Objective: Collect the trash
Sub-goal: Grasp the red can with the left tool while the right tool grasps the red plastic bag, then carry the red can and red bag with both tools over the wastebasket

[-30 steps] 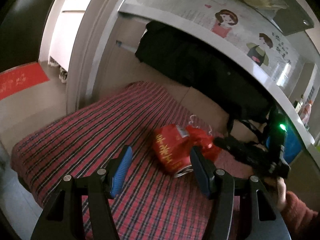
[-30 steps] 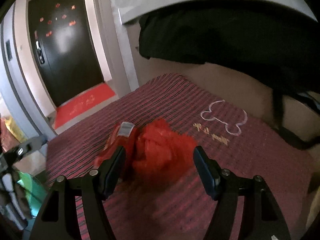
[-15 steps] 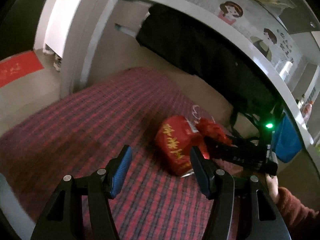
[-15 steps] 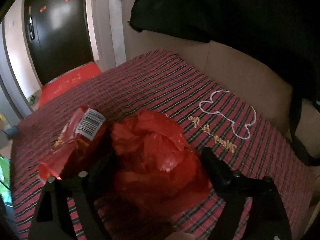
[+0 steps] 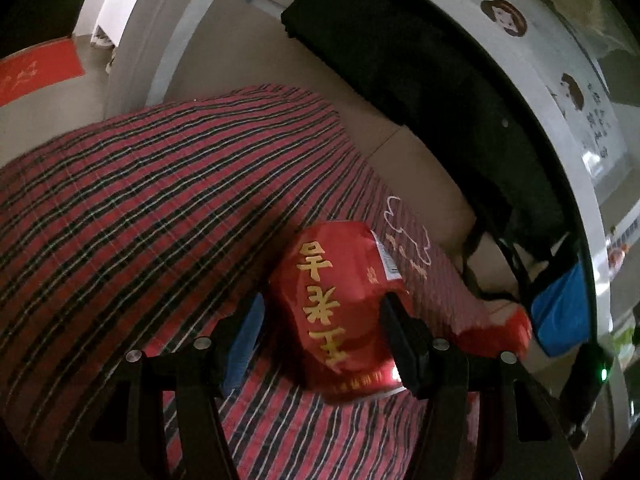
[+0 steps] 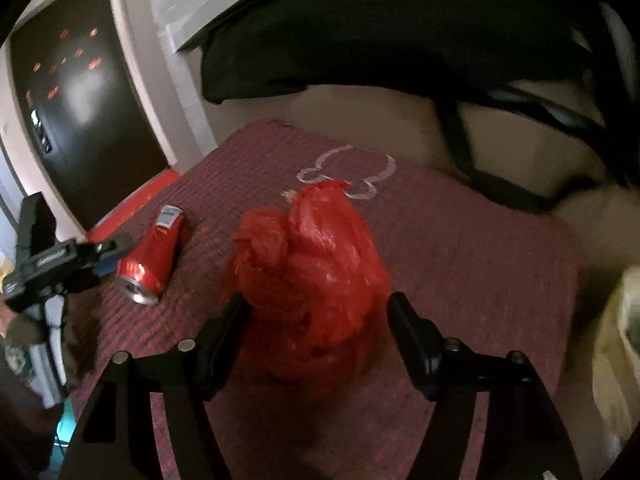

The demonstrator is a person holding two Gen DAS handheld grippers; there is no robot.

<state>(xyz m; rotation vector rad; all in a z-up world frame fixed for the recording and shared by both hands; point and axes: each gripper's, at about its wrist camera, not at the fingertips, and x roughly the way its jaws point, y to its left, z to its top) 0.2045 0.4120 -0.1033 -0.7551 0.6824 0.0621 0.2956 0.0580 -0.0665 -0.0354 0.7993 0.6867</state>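
Observation:
A dented red drink can [image 5: 340, 300] with gold characters lies on its side on the red plaid cushion [image 5: 140, 208]. My left gripper [image 5: 322, 340] is open with its fingers on either side of the can. The can also shows in the right wrist view [image 6: 154, 254], with the left gripper [image 6: 80, 260] at its open end. A crumpled red plastic bag [image 6: 308, 264] sits on the cushion between the open fingers of my right gripper [image 6: 316, 332]. A part of the bag shows in the left wrist view [image 5: 496, 328].
A black bag [image 6: 400, 40] with straps hangs over the tan backrest [image 6: 360, 120] behind the cushion. A dark door [image 6: 76, 112] and a red mat [image 5: 36, 72] lie to the left. A blue object [image 5: 560, 312] hangs at the right. A pale object [image 6: 616, 352] is at the right edge.
My left gripper moved in around the can. My right gripper pulled back a little from the bag, and the bag now stands apart from the can.

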